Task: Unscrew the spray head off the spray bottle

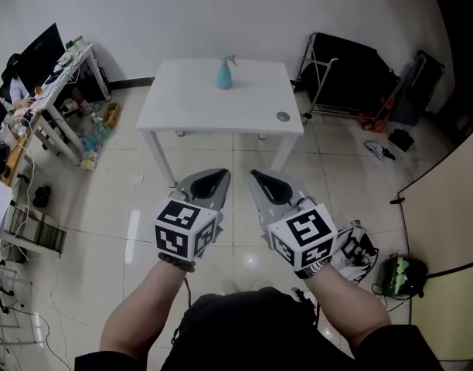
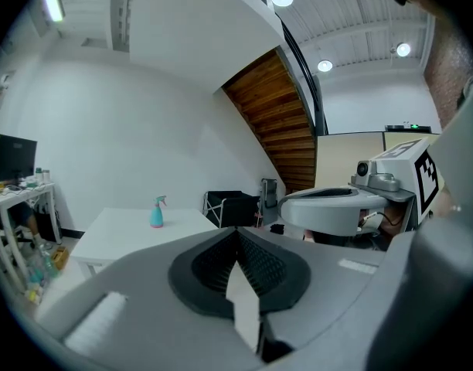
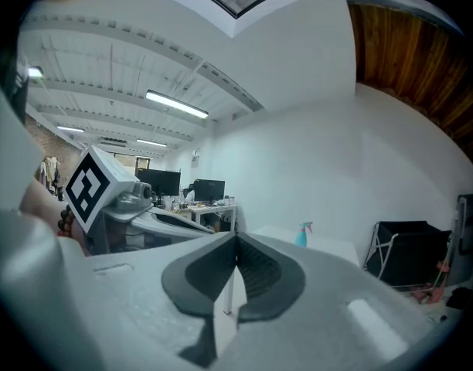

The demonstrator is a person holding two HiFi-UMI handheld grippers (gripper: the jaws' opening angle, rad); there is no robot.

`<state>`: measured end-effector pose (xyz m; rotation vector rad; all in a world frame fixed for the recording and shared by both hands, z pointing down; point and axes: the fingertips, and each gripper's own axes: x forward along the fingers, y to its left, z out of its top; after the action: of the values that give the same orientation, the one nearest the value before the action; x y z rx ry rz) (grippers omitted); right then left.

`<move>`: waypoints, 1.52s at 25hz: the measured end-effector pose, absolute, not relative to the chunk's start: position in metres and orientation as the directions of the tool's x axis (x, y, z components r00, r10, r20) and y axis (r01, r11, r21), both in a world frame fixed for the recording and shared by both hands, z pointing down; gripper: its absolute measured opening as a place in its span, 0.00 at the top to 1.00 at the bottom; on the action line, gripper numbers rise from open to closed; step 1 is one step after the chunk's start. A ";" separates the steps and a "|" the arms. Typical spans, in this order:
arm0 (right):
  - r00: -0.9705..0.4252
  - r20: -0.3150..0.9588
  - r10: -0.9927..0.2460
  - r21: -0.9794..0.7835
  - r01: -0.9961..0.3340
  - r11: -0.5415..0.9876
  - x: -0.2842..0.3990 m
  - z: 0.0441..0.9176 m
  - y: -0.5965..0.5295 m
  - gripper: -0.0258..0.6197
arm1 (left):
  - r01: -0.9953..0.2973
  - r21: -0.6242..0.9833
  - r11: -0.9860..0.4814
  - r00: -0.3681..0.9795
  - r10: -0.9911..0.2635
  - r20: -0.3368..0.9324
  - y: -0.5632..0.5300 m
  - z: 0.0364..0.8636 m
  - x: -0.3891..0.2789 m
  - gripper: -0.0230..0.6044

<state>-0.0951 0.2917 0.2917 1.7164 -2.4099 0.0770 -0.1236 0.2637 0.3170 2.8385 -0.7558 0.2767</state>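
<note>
Tapering teal spray bottle (image 1: 225, 73), white table (image 1: 182, 103)

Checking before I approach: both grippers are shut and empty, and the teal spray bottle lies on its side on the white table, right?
Not quite: the spray bottle stands upright on the white table, as the head view shows. The left gripper and right gripper are shut and empty.

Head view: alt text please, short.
A person holds the left gripper and right gripper side by side, both shut and empty, above a tiled floor. Ahead stands a white table with a teal spray bottle upright near its far edge, spray head on.
</note>
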 end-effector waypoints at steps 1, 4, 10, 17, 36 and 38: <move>-0.317 0.178 -0.932 0.065 -0.941 0.333 -0.097 0.291 0.290 0.98 | -0.507 0.136 -0.851 0.852 -0.472 0.226 0.261 0.317 -0.125 0.94; -0.322 0.178 -0.930 0.071 -0.938 0.339 -0.101 0.291 0.285 0.98 | -0.512 0.138 -0.848 0.851 -0.477 0.221 0.256 0.317 -0.128 0.94; -0.332 0.181 -0.926 0.072 -0.934 0.349 -0.100 0.293 0.273 0.98 | -0.523 0.147 -0.839 0.845 -0.488 0.220 0.245 0.320 -0.128 0.94; -0.342 0.171 -0.924 0.064 -0.932 0.357 -0.088 0.292 0.257 0.98 | -0.535 0.144 -0.832 0.837 -0.500 0.221 0.230 0.319 -0.117 0.94; -0.410 0.185 -0.893 0.017 -0.907 0.420 -0.005 0.305 0.192 0.98 | -0.602 0.146 -0.785 0.788 -0.554 0.270 0.166 0.332 -0.036 0.94; -0.420 0.187 -0.888 0.013 -0.903 0.430 0.005 0.306 0.185 0.98 | -0.609 0.146 -0.780 0.782 -0.560 0.274 0.160 0.334 -0.027 0.94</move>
<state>0.0045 0.1849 0.3064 1.5886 -2.5119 0.1332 -0.0269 0.1601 0.3336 2.7477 -0.9143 0.3179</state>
